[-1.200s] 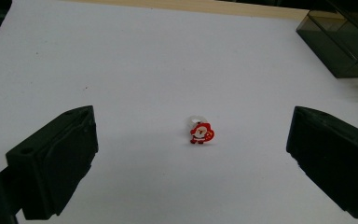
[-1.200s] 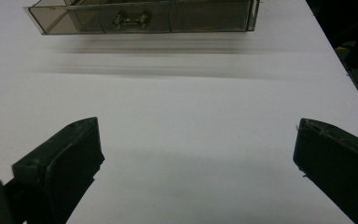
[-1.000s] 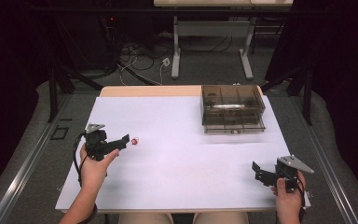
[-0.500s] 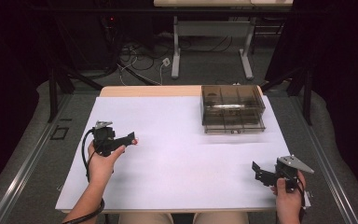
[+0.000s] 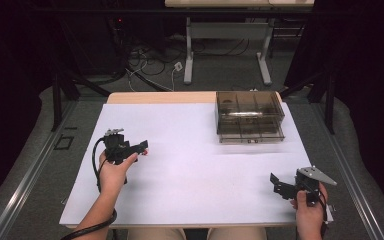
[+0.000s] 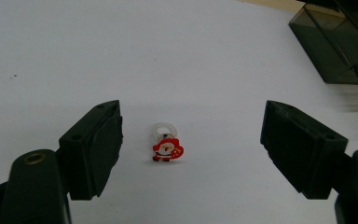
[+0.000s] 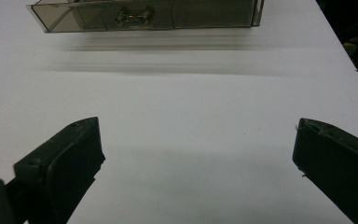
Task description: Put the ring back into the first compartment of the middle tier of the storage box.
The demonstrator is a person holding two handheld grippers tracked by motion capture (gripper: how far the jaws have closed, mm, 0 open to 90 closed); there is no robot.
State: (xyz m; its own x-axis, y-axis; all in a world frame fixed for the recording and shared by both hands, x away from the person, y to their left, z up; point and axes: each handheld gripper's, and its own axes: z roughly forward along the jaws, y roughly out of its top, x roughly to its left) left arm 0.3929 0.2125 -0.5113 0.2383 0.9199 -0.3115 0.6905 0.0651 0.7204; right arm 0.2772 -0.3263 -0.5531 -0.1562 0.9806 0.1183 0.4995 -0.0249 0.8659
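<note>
A small red Santa figure [image 6: 168, 150] on a pale ring lies flat on the white table [image 6: 177, 56], just below the middle of the left gripper view. It sits between the two black jaws of the left gripper [image 6: 191, 147], nearer the jaw at the left of that frame, and neither pad touches it. The jaws have just been closing, yet they remain spread with a clear gap of table on both sides of the figure.

In the high view the left gripper [image 5: 141, 148] is at the left of the middle, its jaws pointing toward the right of the frame, held in the person's left hand [image 5: 113, 171] with a black cable looping down along the forearm. The figure itself is too small to make out there.

A smoky see-through box [image 5: 250, 116] with compartments stands at the upper right of the table in the high view, well apart from the left gripper. Its corner appears at the upper right edge of the left gripper view, and it runs along the top of the right gripper view with a metal piece [image 7: 133, 17] inside.

The right gripper [image 5: 279, 183] is at the lower right of the high view, near the table's front edge, held in the right hand [image 5: 307, 212]. Its jaws stand wide apart with bare table between them.
</note>
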